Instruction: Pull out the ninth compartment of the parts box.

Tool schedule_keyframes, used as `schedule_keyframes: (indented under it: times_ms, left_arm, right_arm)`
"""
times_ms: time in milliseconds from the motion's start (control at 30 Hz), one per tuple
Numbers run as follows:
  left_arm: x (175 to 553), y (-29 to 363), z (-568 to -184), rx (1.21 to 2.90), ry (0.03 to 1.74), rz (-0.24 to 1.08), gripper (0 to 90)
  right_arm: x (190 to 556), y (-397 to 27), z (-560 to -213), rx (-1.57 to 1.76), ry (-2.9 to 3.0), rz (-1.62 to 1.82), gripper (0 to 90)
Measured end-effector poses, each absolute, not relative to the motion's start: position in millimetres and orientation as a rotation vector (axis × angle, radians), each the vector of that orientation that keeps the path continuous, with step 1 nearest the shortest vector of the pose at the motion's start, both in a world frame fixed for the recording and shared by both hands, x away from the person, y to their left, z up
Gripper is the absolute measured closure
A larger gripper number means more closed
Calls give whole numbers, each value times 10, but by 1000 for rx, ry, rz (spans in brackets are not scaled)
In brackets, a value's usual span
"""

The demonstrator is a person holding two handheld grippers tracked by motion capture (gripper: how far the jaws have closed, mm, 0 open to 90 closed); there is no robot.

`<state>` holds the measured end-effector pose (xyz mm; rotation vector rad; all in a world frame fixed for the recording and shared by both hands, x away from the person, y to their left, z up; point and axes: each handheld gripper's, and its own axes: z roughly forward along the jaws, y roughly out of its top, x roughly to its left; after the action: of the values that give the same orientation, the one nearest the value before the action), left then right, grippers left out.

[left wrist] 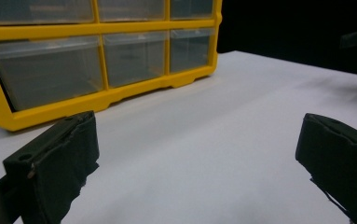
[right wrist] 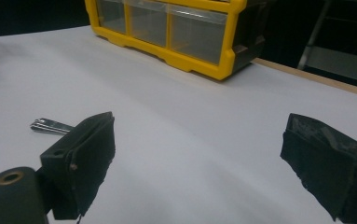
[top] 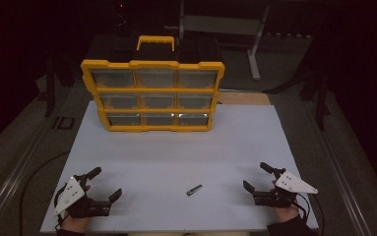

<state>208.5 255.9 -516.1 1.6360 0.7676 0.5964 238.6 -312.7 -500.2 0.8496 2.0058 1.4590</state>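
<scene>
Both of my tongs rest low at the near edge of the white table [top: 176,152], and both are released, the jaws wide apart with nothing between them. My left gripper [top: 106,183] is at the near left corner, my right gripper [top: 256,178] at the near right corner; my forearms are cut off by the bottom edge of the high view. Between them, closer to the right one, a small metal nail clipper [top: 194,190] lies flat on the table. In the right gripper view one jaw hides part of it, so its form is hard to make out. At the far side stands a yellow organizer [top: 152,93] with nine clear drawers. What is inside them I cannot tell; they look dim and cloudy. Behind the table the room is dark.
</scene>
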Motion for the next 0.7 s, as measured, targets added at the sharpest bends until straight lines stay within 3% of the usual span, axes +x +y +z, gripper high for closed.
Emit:
schedule_keyframes:
  times_ms: [700]
  left_arm:
    - [2044,2540,-5134,1632,742,605,0]
  right_arm:
    - [2368,-3031,-4931,766,2062,1488,97]
